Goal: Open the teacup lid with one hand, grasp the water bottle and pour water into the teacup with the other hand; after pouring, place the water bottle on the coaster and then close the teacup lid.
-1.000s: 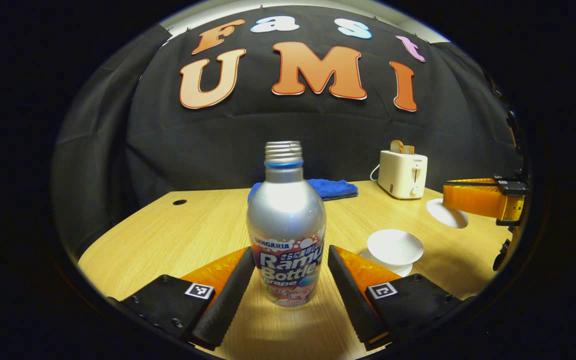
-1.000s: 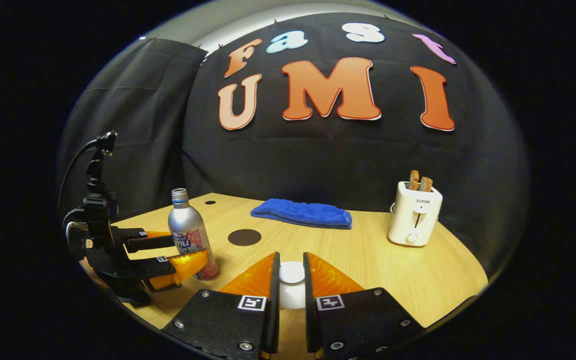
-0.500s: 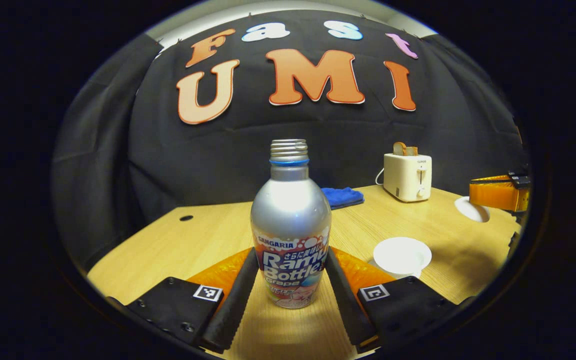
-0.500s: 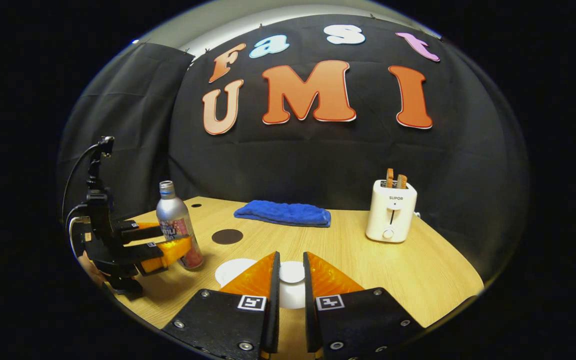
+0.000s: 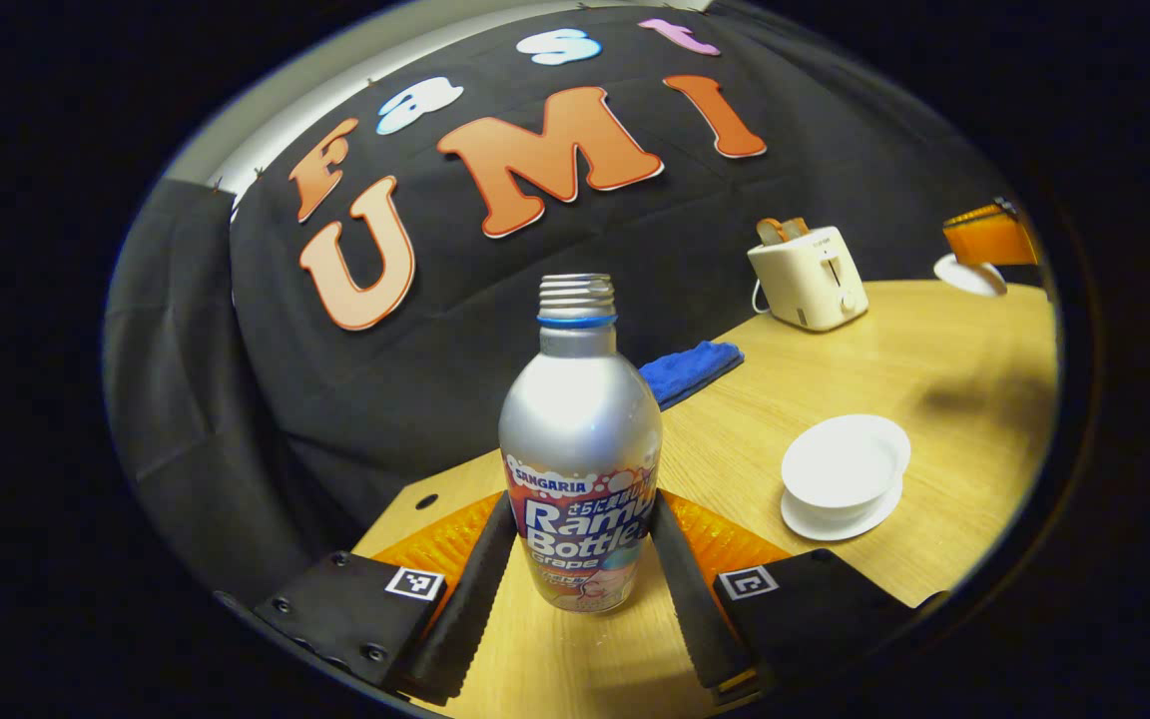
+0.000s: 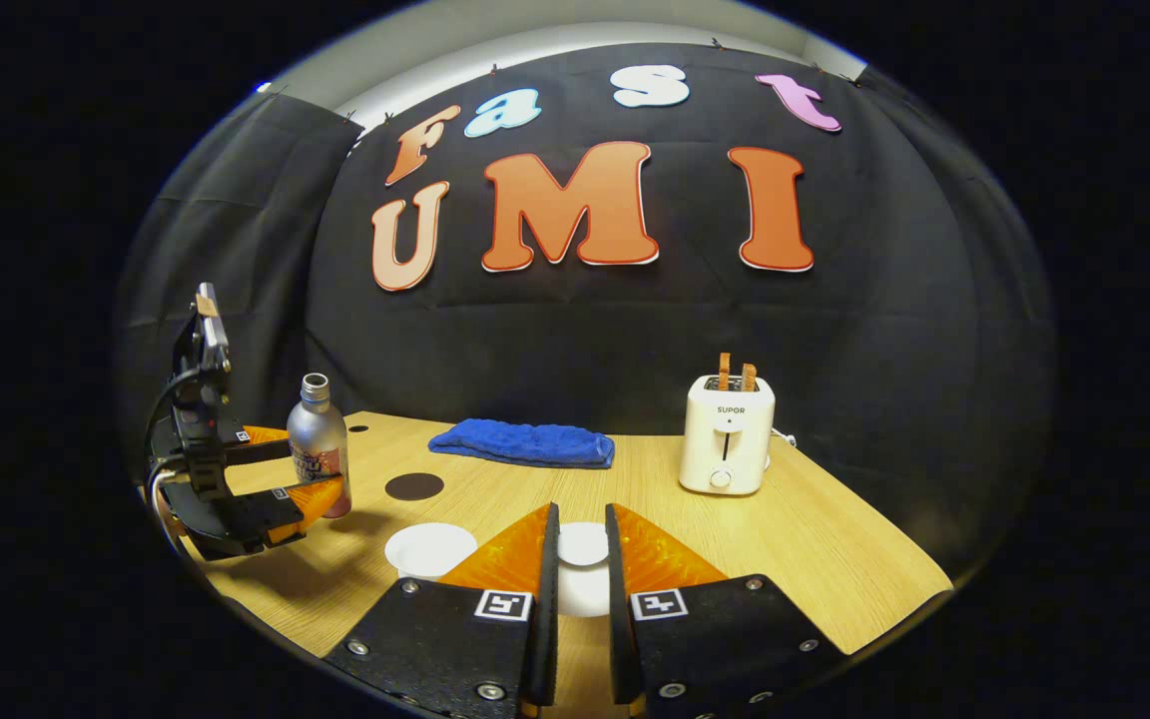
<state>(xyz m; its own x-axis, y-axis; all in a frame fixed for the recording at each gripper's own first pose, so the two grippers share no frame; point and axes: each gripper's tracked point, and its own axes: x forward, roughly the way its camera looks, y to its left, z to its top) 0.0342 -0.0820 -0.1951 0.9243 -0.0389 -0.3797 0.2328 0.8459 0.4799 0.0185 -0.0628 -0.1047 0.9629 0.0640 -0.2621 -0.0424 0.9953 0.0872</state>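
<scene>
- So, largest first: we work on a light wooden table point(image 6: 815, 559), with a white toaster point(image 6: 727, 447) holding two slices and a blue cloth point(image 6: 523, 442) at the far side; neither belongs to the task.
- Our left gripper point(image 5: 575, 554) has both fingers pressed on the lower part of the water bottle point(image 5: 580, 439), so it grips the bottle. In the left gripper view the horizon is tilted, and in the right gripper view the bottle seems to hang a little above the table, though we cannot tell this with certainty. The bottle has no cap.
- Our right gripper point(image 6: 580, 564) is nearly closed, and the white teacup lid point(image 6: 583, 544) sits between its fingers. It looks held and raised, away from the cup.
- The teacup point(image 5: 845, 464) stands open on its white saucer point(image 5: 840, 514), to the right of the bottle and well apart from it.
- The dark round coaster point(image 6: 413, 486) lies bare on the table, between the bottle and the blue cloth.
- We judge the progress so: the lid is off and the bottle is grasped, so the first two steps are done. What is left is to bring the bottle over the teacup and pour, to set the bottle on the coaster, and to put the lid back.
</scene>
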